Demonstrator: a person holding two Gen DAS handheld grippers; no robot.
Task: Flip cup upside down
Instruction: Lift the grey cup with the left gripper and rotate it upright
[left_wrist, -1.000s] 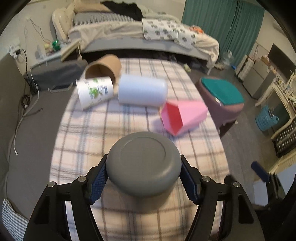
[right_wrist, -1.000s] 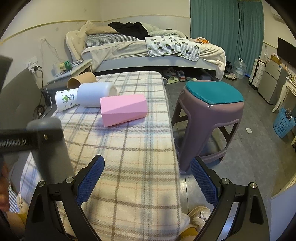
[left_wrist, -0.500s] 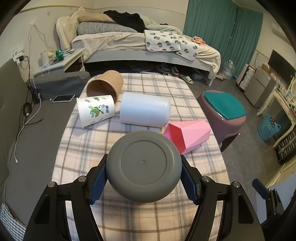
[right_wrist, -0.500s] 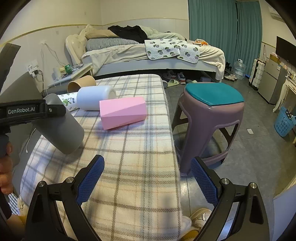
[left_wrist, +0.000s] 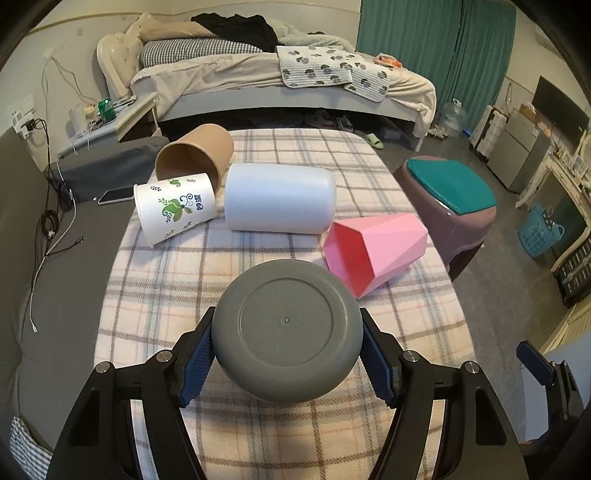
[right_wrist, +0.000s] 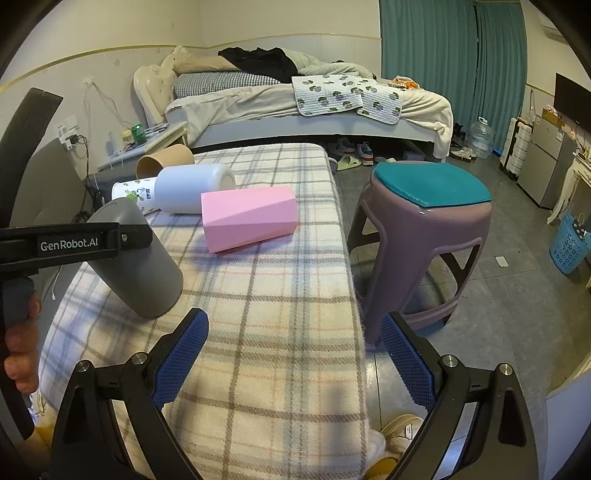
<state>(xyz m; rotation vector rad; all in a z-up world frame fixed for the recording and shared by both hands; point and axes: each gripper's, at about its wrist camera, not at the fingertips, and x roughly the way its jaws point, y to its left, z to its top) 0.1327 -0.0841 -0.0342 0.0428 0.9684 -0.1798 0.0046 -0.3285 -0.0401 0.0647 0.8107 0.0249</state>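
My left gripper (left_wrist: 286, 360) is shut on a grey cup (left_wrist: 287, 330), its flat base facing the camera. In the right wrist view the grey cup (right_wrist: 138, 266) hangs tilted above the plaid-covered table (right_wrist: 277, 332), held by the left gripper's black finger (right_wrist: 74, 242). My right gripper (right_wrist: 291, 356) is open and empty over the table's near right edge. A pink faceted cup (left_wrist: 373, 251) lies on its side beyond the grey cup; it also shows in the right wrist view (right_wrist: 249, 221).
A white cylindrical cup (left_wrist: 279, 203), a white paper cup with green print (left_wrist: 173, 206) and a brown paper cup (left_wrist: 195, 157) lie on their sides at the table's far end. A purple stool with a teal seat (right_wrist: 428, 206) stands right of the table. A bed (left_wrist: 280, 81) is behind.
The left gripper has lifted and tilted the grey cup, so its base now faces the camera more squarely. The right gripper has stayed almost still.
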